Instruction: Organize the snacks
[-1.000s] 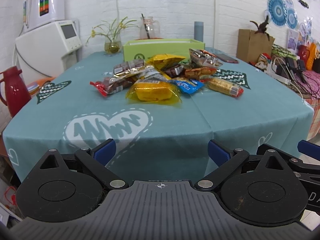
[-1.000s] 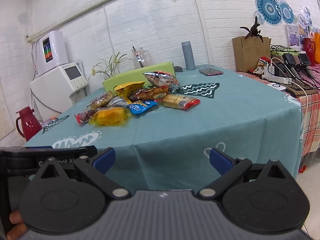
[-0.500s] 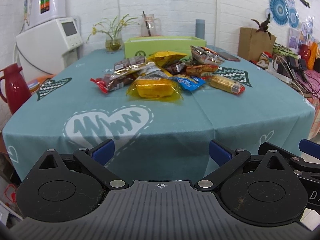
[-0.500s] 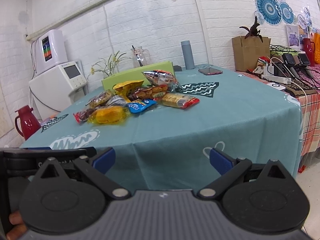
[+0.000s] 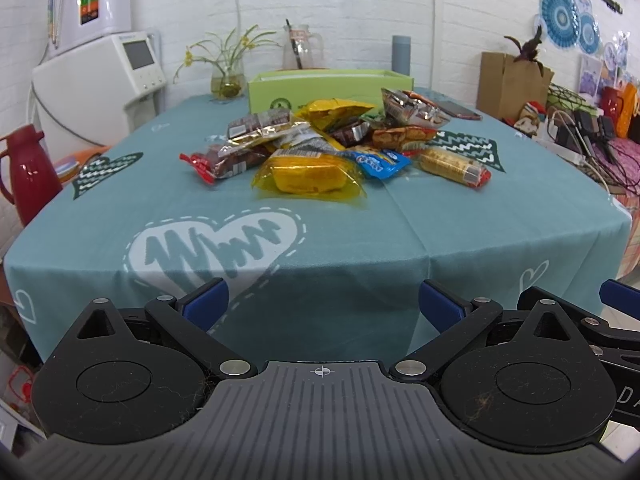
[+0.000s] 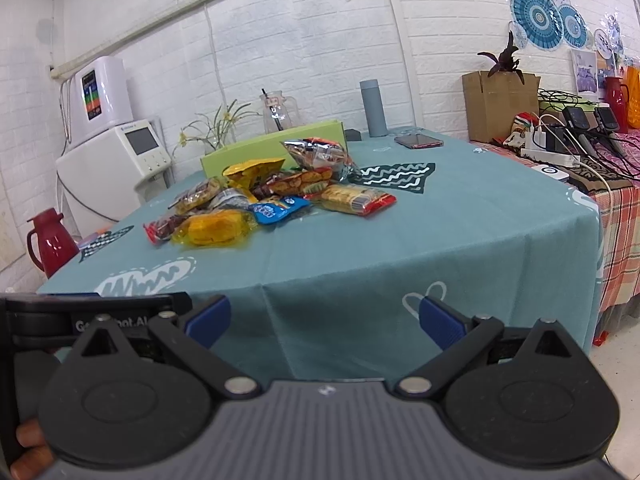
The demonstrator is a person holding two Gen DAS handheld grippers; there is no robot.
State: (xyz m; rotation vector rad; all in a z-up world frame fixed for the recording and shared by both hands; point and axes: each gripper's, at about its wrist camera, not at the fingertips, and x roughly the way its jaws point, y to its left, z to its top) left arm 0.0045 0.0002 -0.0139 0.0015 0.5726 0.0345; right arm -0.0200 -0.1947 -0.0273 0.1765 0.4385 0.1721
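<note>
One cracker pack (image 5: 454, 167) lying crosswise.

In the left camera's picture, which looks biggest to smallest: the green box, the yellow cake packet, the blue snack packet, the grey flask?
1. Green box
2. Yellow cake packet, though nearer the camera
3. Blue snack packet
4. Grey flask, farthest away, so unsure

Legible text: partial white lettering "G…bot.AI" on the left tool (image 6: 120, 322); snack-wrapper print too small to read.
</note>
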